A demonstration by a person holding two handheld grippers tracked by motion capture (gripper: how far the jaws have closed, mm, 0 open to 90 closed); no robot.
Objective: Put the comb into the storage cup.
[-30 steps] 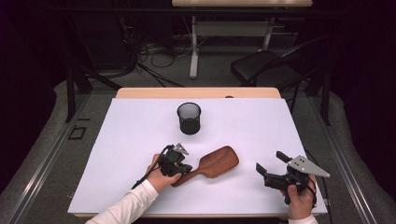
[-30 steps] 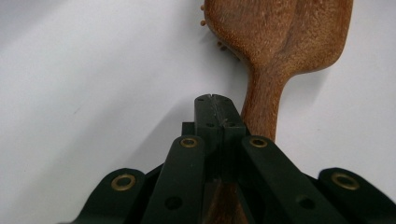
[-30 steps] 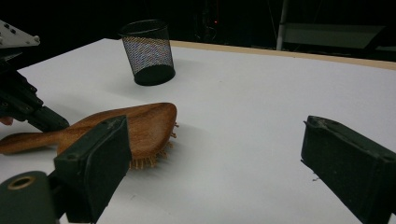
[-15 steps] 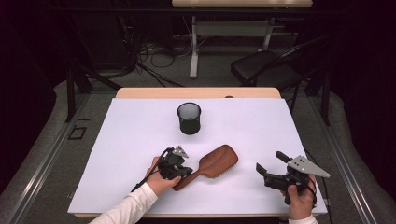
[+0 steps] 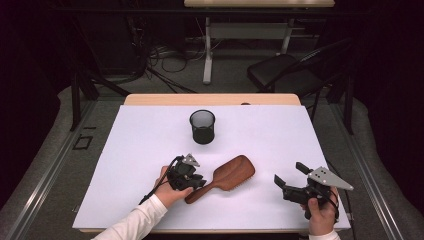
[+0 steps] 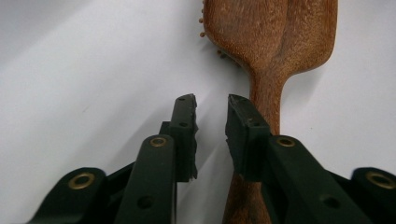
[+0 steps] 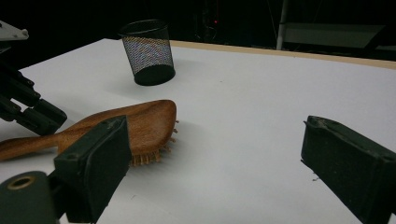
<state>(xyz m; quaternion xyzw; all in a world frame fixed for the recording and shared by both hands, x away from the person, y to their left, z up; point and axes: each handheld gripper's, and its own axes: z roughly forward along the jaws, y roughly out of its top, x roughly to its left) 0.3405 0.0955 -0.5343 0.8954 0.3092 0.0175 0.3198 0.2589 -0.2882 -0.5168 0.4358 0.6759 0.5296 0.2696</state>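
Fingers (image 6: 187, 135) of left gripper (image 5: 186, 176) just easing apart beside hairbrush (image 5: 226, 176) handle, gripping nothing, brush bristles-down on desk (image 5: 150, 145) near mesh cup (image 5: 202, 126); right gripper (image 5: 292, 186) wide open, empty; risk: closing off-centre, nudging handle sideways.

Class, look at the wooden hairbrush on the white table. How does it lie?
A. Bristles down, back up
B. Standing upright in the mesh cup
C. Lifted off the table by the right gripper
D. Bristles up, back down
A: the hairbrush shows its smooth wooden back, and the right gripper view shows bristles beneath it against the table.
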